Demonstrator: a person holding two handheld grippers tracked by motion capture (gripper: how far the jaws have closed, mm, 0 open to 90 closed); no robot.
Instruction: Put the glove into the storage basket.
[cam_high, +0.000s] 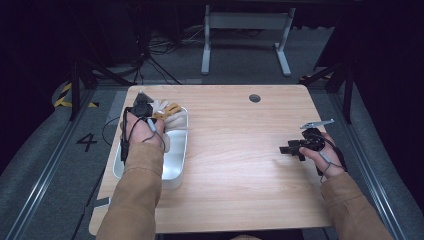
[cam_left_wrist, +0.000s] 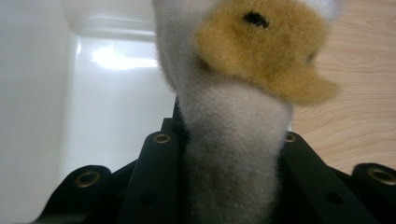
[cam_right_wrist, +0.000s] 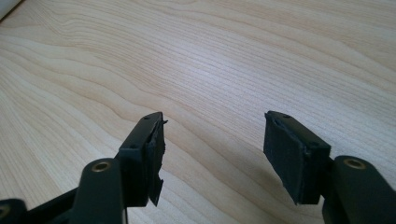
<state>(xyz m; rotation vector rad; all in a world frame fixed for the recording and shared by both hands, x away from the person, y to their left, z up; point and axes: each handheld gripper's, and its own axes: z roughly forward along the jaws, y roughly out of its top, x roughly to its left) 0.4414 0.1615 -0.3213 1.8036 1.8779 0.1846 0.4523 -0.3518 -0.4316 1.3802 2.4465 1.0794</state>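
Over white tray (cam_high: 177, 165), left claw (cam_left_wrist: 224, 154) clamps plush toy (cam_left_wrist: 233, 112).

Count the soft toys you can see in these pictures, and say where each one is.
1: a white and yellow plush toy, clamped in the left gripper over the far end of the white tray. Others may lie hidden beneath the hand.

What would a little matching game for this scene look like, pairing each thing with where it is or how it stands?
Things:
1. plush toy
2. white tray
3. right gripper
4. left gripper

States:
a. open, nothing between its jaws, above bare wood
b. clamped between two black jaws
c. sits at the table's left edge
d. shut on something soft, over the tray's far end

Pairs: 1-b, 2-c, 3-a, 4-d
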